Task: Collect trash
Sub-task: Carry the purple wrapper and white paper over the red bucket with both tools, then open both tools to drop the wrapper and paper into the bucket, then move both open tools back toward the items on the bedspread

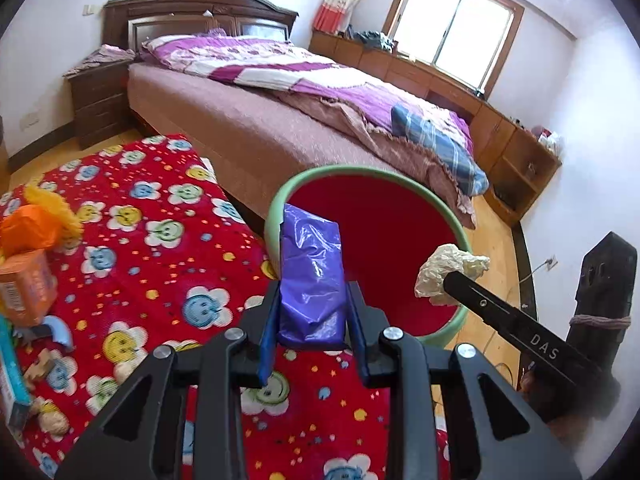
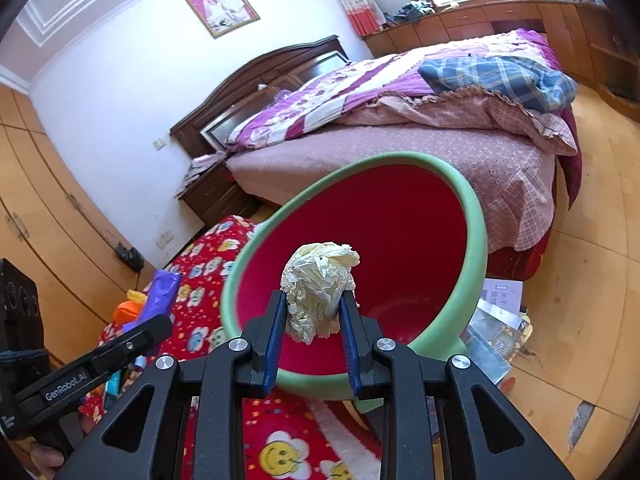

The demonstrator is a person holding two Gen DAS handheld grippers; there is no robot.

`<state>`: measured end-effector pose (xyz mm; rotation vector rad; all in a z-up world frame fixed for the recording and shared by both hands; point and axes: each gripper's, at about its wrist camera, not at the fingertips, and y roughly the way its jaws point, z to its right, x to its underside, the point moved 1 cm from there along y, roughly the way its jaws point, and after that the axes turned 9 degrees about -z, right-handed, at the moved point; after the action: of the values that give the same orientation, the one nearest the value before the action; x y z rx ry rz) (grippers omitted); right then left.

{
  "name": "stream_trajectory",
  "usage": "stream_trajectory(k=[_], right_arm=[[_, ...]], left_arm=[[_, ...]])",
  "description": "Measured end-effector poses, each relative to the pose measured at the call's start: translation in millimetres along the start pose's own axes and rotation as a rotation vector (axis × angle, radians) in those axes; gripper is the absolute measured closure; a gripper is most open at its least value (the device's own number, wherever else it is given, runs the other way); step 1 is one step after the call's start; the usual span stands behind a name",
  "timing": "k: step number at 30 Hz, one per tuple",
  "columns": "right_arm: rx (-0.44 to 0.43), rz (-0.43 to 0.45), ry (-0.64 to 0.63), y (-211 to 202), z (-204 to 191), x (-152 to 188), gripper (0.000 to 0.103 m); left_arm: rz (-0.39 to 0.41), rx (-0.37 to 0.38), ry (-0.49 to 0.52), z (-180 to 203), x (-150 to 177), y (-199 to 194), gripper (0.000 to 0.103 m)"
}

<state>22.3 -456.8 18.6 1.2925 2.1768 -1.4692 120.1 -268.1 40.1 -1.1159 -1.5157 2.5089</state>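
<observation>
Presently noted: two trash items in hand, one per hand-held gripper. Left hand-held gripper (image 1: pixel 313 316) clamped on a purple wrapper (image 1: pixel 312 276), pads pressing both long sides, wrapper standing upright out of the jaws with its top end over the near rim of the bin (image 1: pixel 276 208). Right hand-held gripper (image 2: pixel 313 328) clamped on a paper ball (image 2: pixel 318 292), crumpled, cream-coloured, squeezed between the blue pads and poised over the bin mouth.

Bin: one, green rim, red inside, standing at the right edge of the red cloth surface (image 1: pixel 160 264), with the bed (image 1: pixel 248 120) behind. Interior appears bare where visible; bottom partly hidden by the held items.

Judged reason for the holds: both items brought above the opening so that releasing would drop them inside. Wrapper gripped near its lower end, leaving most of its length free to clear the rim. Ball gripped across its middle, firm enough not to slip.

Count on the surface, far left: one orange box (image 1: pixel 24 288), one yellow fluffy item (image 1: pixel 56 208), one teal carton at the frame edge, several small pale objects near it, kind not determinable. Papers on the floor right of the bin, number not determinable.

Judged stage: carrying done, release pending for both items.
</observation>
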Motion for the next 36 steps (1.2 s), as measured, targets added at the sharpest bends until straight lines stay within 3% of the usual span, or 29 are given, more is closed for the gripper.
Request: stream_trajectory(k=[7, 11, 16, 25, 36], right_arm=[[0.013, 0.005, 0.02, 3, 8, -2, 0.073], [0.006, 0.01, 0.032, 2, 12, -2, 0.067], [0.002, 0.016, 0.05, -1, 17, -2, 0.059], [-0.023, 0.027, 0.048, -7, 10, -1, 0.049], [-0.018, 0.036, 0.033, -22, -6, 6, 0.045]], left_arm=[[-0.029, 0.026, 0.046, 10, -7, 22, 0.072], [-0.015, 0.04, 0.066, 16, -9, 23, 0.059], [-0.009, 0.023, 0.06, 16, -8, 22, 0.058], [0.016, 0.014, 0.043, 10, -1, 2, 0.058], [0.034, -0.008, -0.016, -7, 16, -31, 0.058]])
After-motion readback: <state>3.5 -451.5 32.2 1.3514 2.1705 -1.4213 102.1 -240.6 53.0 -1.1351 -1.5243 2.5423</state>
